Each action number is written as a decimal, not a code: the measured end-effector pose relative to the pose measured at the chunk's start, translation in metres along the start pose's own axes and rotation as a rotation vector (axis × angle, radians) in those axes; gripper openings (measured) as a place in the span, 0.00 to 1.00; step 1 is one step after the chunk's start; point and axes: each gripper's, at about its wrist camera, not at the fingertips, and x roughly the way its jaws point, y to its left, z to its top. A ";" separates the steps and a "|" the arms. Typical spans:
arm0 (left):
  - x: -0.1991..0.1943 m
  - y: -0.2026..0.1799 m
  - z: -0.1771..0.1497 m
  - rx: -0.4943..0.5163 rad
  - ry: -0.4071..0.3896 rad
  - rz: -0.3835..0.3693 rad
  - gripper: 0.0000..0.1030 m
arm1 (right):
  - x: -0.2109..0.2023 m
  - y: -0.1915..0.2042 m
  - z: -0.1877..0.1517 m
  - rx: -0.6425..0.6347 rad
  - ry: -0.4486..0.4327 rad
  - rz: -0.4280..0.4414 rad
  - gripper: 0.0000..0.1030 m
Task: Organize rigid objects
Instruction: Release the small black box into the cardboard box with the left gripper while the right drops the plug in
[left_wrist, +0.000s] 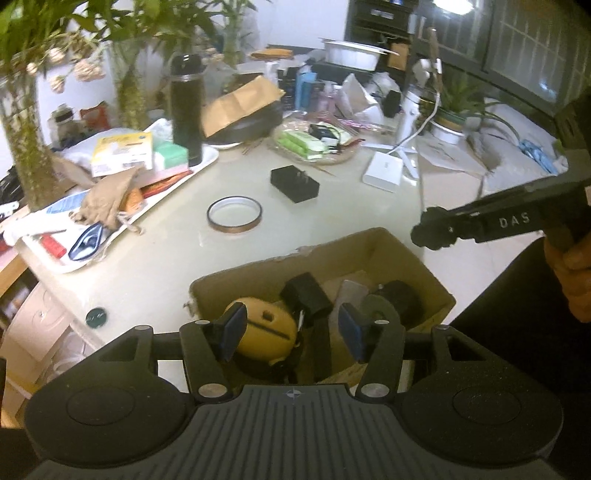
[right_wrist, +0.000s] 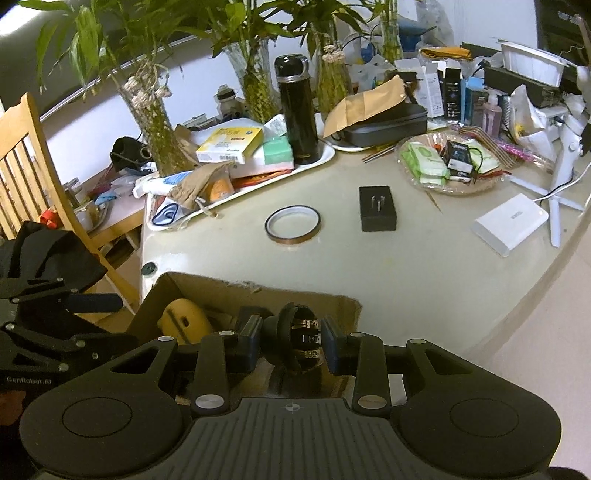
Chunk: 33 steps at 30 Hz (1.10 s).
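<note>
The right claw (right_wrist: 292, 341) is pinching a round black object (right_wrist: 295, 341) between its blue pads, holding it over the open cardboard box (right_wrist: 314, 295). The left claw (left_wrist: 291, 328) is hanging spread above the same box, nothing between its pads; beneath it are lying a yellow rounded object (left_wrist: 266, 332) and a black block (left_wrist: 306, 295) on the box floor. In the left wrist view the right claw's black body is reaching in from the right, with part of a hand (left_wrist: 569, 273) gripping it.

The box is sitting at the near edge of a pale worktop (right_wrist: 406, 258). Beyond it a ring of tape (right_wrist: 293, 224) and a black adapter (right_wrist: 378, 208) are lying apart on bare surface, with a white box (right_wrist: 509, 223) further right. Behind them a white tray (right_wrist: 321, 157) is carrying a black flask (right_wrist: 297, 110) and packets, and a basket (right_wrist: 450, 162) is holding green packs. Vases of bamboo (right_wrist: 155, 110) are lining the back wall.

A wooden chair (right_wrist: 29, 162) is standing past the worktop's left edge; the strip between box and tape is lying open.
</note>
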 end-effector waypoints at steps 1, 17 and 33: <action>-0.001 0.002 -0.002 -0.010 0.000 0.000 0.52 | 0.001 0.002 -0.001 -0.003 0.002 0.002 0.36; -0.009 0.017 -0.016 -0.069 -0.006 0.039 0.53 | 0.014 0.039 0.000 -0.099 0.020 0.090 0.39; -0.008 0.018 -0.014 -0.082 -0.015 0.038 0.53 | 0.009 0.028 -0.005 -0.091 -0.004 -0.016 1.00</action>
